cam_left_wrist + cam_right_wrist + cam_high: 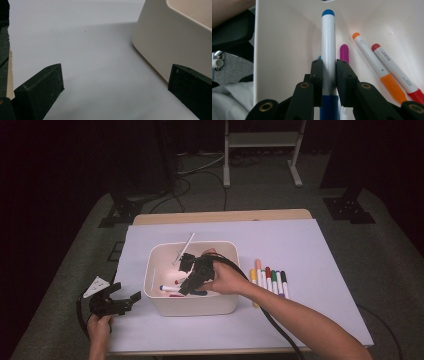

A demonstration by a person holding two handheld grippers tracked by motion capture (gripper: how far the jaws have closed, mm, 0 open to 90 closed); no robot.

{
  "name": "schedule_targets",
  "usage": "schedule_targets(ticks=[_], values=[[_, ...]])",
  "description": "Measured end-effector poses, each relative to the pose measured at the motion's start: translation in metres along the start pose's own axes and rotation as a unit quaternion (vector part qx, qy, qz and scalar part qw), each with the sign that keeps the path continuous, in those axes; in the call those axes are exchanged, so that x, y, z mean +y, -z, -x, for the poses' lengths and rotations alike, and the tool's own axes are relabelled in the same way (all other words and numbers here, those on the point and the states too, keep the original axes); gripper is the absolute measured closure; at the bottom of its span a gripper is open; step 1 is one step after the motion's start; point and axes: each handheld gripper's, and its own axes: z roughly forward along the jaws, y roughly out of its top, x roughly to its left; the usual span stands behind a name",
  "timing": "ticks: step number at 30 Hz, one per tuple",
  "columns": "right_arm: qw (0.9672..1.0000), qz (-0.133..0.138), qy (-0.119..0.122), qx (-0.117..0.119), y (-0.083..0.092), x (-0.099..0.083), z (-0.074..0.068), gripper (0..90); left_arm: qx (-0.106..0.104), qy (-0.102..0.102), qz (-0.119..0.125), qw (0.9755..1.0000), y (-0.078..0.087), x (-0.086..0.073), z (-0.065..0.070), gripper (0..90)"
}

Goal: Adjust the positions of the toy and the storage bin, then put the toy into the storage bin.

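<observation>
A white marker with blue ends (328,45) stands between the jaws of my right gripper (329,65), which is shut on its barrel. That gripper (192,282) reaches down inside the cream bin (192,306), its tip pointing toward the bin's left wall (282,50). On the bin floor lie an orange marker (372,62), a red marker (394,67) and a purple one (344,53). My left gripper (127,292) rests open on the white sheet left of the bin, nothing between its jaws (116,72), with the bin's corner (170,45) beside its right jaw.
Several markers (269,279) lie in a row on the sheet right of the bin. A white marker (186,246) leans over the bin's far rim. A black cable (272,325) trails from my right gripper along the forearm. The table's left edge (10,62) is close to my left gripper.
</observation>
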Motion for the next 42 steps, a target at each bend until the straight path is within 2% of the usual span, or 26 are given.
schedule_targets(ticks=[7,9,16,20,25,31,40,42], values=[[0.9999,-0.015,0.008,0.001,-0.006,0.0,-0.002,74.8,0.0,0.0,0.0,1.0,0.0,0.0,0.0,0.0],[0.9998,-0.018,0.01,-0.006,-0.005,0.0,-0.002,71.5,-0.001,0.001,0.001,1.0,0.0,0.0,0.0,0.0],[0.9999,-0.006,0.002,-0.013,0.009,-0.004,-0.004,64.5,-0.003,0.001,0.0,1.0,0.0,0.0,-0.001,0.0],[0.9998,0.015,-0.001,-0.012,0.026,-0.009,-0.006,60.1,-0.004,0.001,0.001,1.0,0.001,0.0,-0.001,0.0],[0.9988,0.042,-0.009,-0.022,0.05,-0.021,-0.007,57.7,-0.002,0.0,0.001,1.0,0.001,0.0,0.0,0.0],[0.9954,0.08,-0.034,-0.039,0.085,-0.045,0.0,56.1,-0.001,0.0,0.001,1.0,0.0,0.0,0.0,0.0],[0.9901,0.111,-0.057,-0.064,0.121,-0.083,0.001,55.4,0.001,-0.002,-0.004,1.0,0.0,0.0,0.0,0.0],[0.9876,0.121,-0.069,-0.072,0.131,-0.096,0.001,55.4,0.001,-0.004,-0.003,1.0,0.0,0.0,0.0,0.0]])
